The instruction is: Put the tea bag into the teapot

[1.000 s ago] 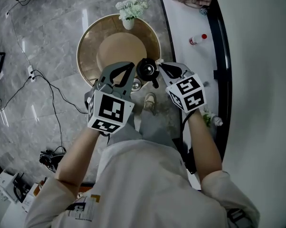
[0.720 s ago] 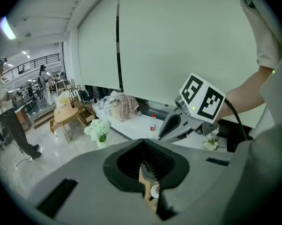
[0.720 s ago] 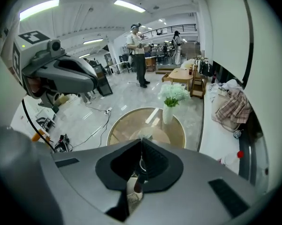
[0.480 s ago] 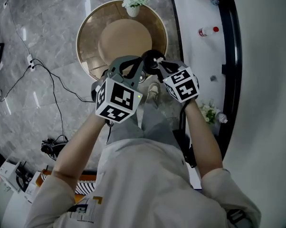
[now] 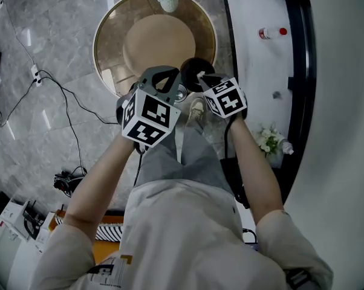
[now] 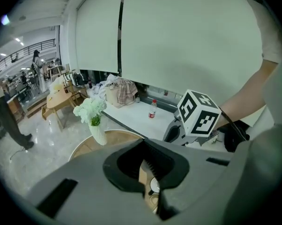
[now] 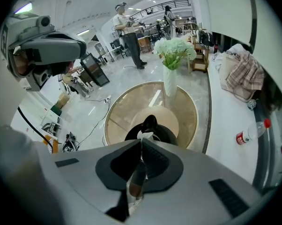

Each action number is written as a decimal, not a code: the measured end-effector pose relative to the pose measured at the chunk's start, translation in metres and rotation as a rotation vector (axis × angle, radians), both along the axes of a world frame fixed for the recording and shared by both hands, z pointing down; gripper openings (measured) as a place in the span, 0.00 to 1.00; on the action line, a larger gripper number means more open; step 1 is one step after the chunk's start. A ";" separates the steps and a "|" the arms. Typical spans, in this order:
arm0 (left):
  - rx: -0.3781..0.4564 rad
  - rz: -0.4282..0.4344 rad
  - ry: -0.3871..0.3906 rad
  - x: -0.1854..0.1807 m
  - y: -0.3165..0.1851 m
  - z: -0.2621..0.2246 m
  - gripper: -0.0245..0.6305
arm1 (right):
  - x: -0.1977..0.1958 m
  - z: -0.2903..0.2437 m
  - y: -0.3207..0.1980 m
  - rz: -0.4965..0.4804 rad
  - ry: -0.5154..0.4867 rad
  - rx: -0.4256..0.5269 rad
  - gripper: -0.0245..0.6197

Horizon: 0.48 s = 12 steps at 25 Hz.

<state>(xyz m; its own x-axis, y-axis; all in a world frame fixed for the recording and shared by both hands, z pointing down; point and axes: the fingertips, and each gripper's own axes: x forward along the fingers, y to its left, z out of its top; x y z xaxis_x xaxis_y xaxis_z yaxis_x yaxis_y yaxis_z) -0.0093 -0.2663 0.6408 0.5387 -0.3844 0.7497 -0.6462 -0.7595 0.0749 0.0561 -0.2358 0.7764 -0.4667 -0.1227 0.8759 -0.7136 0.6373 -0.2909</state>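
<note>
Right gripper (image 7: 141, 149) pinches the tea bag (image 7: 135, 184) above the black teapot (image 7: 169, 134), left gripper (image 6: 144, 162) closed and empty; released off-centre, the bag may miss the opening.

Teapot (image 5: 193, 67) half hidden behind right gripper (image 5: 201, 77); tea bag (image 7: 144, 136) mostly buried between jaws

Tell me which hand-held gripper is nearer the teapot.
Right. The right hand-held gripper is just over the teapot, holding the tea bag; the left hand-held gripper is off to the teapot's left.

Left tool (image 5: 169, 82) and right tool (image 5: 201, 77) flank the teapot (image 5: 190, 66).
</note>
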 end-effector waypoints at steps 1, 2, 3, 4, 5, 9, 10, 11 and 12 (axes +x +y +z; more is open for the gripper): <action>-0.010 0.001 -0.002 -0.001 0.000 0.005 0.05 | -0.001 0.005 0.001 0.004 0.002 -0.006 0.06; -0.015 0.004 -0.006 -0.002 0.000 0.009 0.05 | -0.002 0.009 0.001 0.008 0.004 -0.012 0.06; -0.019 0.009 -0.010 -0.003 0.001 0.013 0.05 | -0.002 0.014 0.001 0.011 0.008 -0.017 0.06; -0.024 0.015 -0.014 -0.003 0.001 0.016 0.05 | -0.003 0.018 0.001 0.014 0.014 -0.022 0.06; -0.032 0.020 -0.014 -0.003 0.001 0.019 0.05 | -0.003 0.022 0.000 0.017 0.024 -0.024 0.06; -0.069 0.030 0.008 0.002 0.005 0.028 0.05 | 0.001 0.035 -0.005 0.022 0.067 -0.022 0.06; -0.075 0.031 0.013 0.004 0.006 0.029 0.05 | 0.001 0.037 -0.005 0.025 0.072 -0.027 0.06; -0.081 0.030 0.018 0.004 0.008 0.031 0.05 | 0.001 0.038 -0.004 0.028 0.074 -0.032 0.06; -0.089 0.027 0.020 0.004 0.010 0.033 0.05 | 0.001 0.040 -0.004 0.028 0.076 -0.036 0.06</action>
